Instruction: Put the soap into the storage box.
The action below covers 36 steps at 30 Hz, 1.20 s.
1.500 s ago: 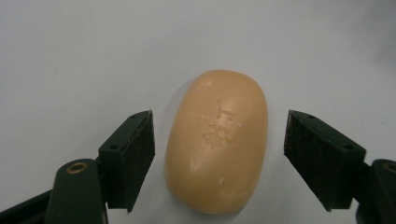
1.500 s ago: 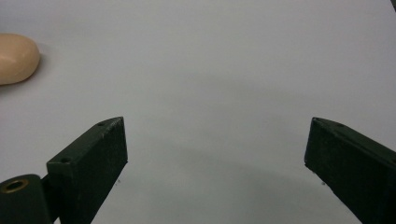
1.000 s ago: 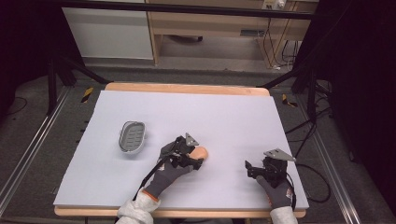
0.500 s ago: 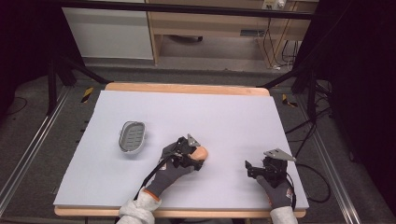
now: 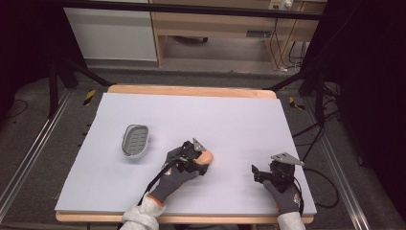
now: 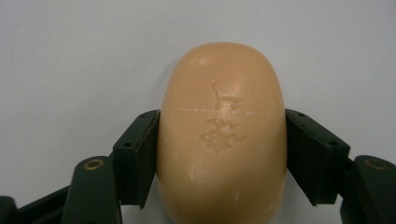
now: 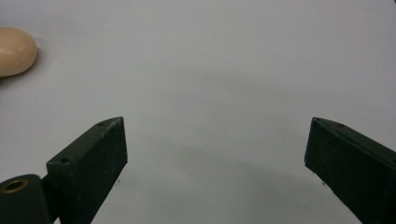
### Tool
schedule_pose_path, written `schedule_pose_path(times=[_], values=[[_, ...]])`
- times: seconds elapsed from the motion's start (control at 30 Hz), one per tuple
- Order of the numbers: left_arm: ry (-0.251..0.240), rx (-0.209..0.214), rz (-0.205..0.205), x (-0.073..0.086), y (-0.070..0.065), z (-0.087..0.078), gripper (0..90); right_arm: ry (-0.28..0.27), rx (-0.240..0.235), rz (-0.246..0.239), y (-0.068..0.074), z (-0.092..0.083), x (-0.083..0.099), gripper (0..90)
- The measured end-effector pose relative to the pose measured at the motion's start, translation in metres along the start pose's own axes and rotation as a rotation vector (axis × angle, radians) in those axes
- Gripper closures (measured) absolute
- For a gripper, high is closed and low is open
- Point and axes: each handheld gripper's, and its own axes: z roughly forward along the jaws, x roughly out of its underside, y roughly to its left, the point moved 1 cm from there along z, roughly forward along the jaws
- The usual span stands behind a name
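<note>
My left tongs (image 6: pixel 222 154) are pinching a peach-coloured soap bar (image 6: pixel 222 135), one jaw tight on each long side; bar sits on the white table (image 5: pixel 239 124) near the front, approx. centre, w/ a chipped, cracked patch on top. My right tongs (image 7: pixel 215 163) are spread wide w/ nothing between, low over the table at front right, well apart from the bar. A grey soap dish (image 5: pixel 135 141), prob. slotted, lies left of the bar, not touching.

obstacles: soap dish (image 5: pixel 135 141), soap bar (image 5: pixel 206 156) mid-table | free: table (image 5: pixel 230 115) far half open
</note>
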Motion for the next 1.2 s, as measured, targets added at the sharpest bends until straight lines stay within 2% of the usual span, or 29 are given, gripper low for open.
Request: schedule_pose_path(times=[0.37, 0.53, 1.1, 1.2], values=[[-0.045, 0.003, -0.03, 0.001, 0.003, -0.025, 31.5, -0.004, -0.001, 0.008, 0.0, -0.001, 0.0, 6.0], [-0.066, -0.003, -0.044, 0.008, 0.011, -0.042, 31.5, -0.005, 0.0, 0.01, -0.001, -0.001, 0.0, 6.0], [-0.111, -0.022, -0.086, 0.028, 0.028, -0.081, 31.5, -0.004, 0.004, 0.014, 0.0, -0.001, 0.0, 5.9], [-0.123, -0.023, -0.097, 0.032, 0.031, -0.088, 31.5, -0.006, 0.004, 0.001, 0.0, -0.002, 0.0, 5.9]])
